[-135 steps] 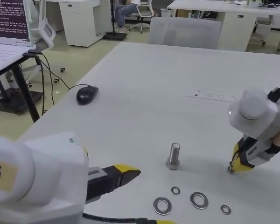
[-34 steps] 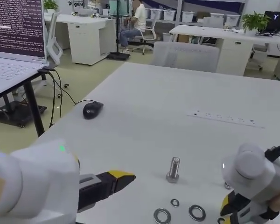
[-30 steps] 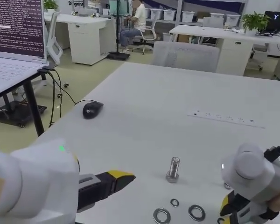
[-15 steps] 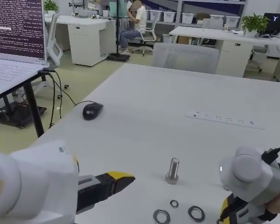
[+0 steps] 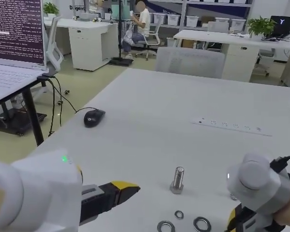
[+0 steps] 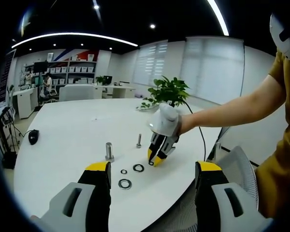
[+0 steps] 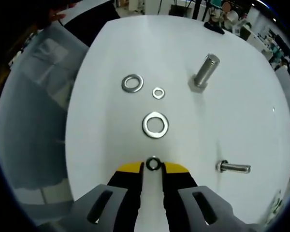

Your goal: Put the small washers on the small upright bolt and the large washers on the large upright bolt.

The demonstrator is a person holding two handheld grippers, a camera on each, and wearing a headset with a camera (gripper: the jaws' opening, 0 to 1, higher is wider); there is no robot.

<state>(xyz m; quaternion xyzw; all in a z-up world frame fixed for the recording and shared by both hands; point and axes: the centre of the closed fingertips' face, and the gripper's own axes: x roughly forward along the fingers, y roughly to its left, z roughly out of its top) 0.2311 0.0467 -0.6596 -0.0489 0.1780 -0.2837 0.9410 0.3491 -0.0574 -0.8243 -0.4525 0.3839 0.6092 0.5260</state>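
Alignment matters: the right tool (image 7: pixel 153 170), nearly shut and pinching a small washer (image 7: pixel 153 163) by the desk's (image 7: pixel 106 43) near edge, should carry it level over the small upright bolt (image 7: pixel 234 167) nearby, while the left tool (image 6: pixel 153 167) hangs wide open, empty.

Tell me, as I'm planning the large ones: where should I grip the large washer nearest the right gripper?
Grip the large washer across its outer rim, jaws on opposite edges, coming straight down from above. It lies flat on the table and is thin, so only the rim offers purchase. Bare table surrounds it, so any jaw angle probably fits.
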